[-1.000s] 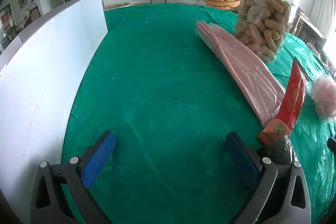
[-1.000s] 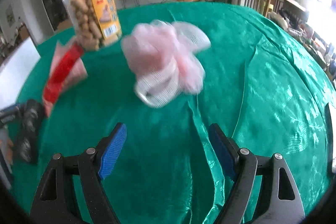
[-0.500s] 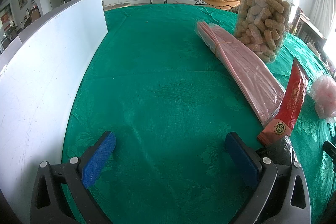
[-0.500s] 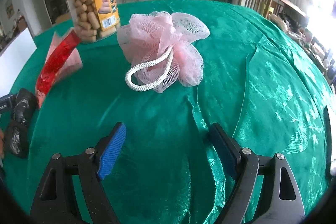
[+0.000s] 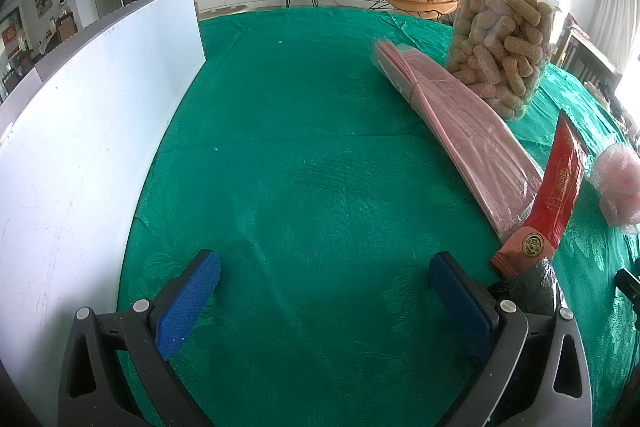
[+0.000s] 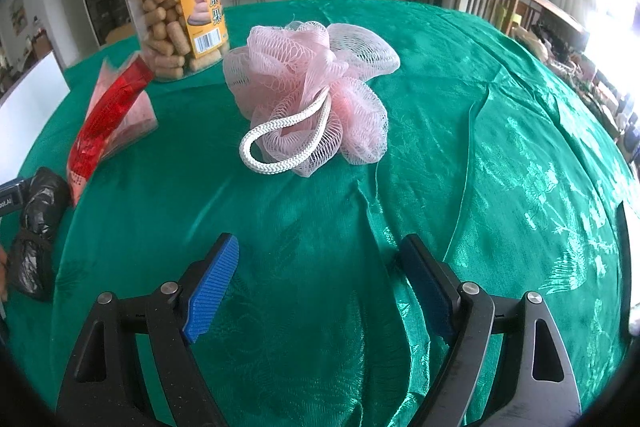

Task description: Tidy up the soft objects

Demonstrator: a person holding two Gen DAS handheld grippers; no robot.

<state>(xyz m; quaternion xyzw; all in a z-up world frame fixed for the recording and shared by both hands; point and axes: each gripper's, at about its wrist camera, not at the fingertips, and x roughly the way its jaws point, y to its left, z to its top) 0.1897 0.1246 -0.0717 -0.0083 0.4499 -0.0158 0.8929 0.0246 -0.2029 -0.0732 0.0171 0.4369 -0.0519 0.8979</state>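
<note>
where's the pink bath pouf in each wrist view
Left wrist: pink bath pouf at the far right edge, partly cut off.
Right wrist: upper centre, ahead of the open right gripper.
Shared landmark: snack jar.

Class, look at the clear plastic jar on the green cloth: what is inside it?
The jar is packed with tan, stubby snack sticks. Its yellow label hides those behind it, and its lid isn't visible.
</note>
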